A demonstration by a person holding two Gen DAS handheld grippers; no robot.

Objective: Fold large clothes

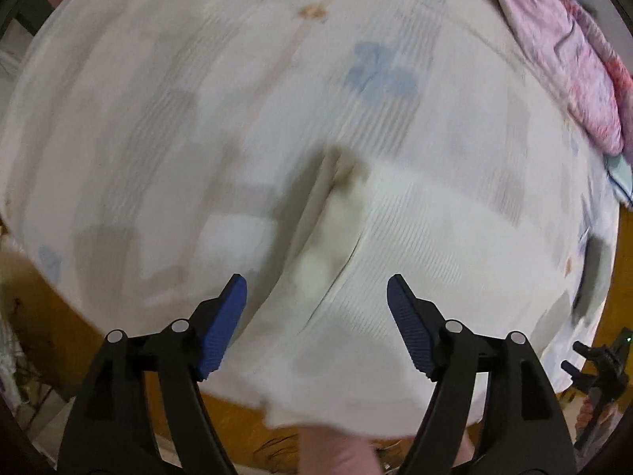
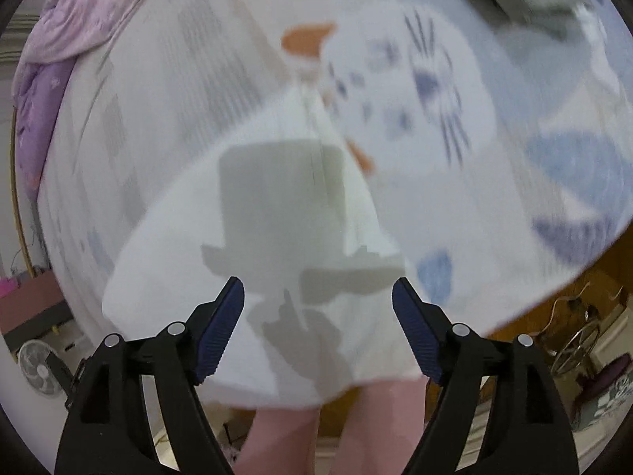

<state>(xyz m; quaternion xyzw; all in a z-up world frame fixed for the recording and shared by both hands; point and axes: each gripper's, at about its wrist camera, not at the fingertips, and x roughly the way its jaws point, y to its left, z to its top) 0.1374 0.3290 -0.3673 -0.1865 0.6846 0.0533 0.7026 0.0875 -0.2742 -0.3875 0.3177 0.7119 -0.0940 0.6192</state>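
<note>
Inspecting the white garment (image 2: pixel 253 245): it lies flat on the bed (image 1: pixel 178 79), thin, soft, light. Left claw (image 1: pixel 316 297) and right claw (image 2: pixel 316 297) hang released above it. Blurred, but we judge hem corners the best hold.

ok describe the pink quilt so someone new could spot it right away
Start from the big white patterned sheet that covers the bed. At its far edge lies a bunched pink quilt with a flowery print. It is the only pink, crumpled thing; the sheet beside it is pale and flat.
</note>
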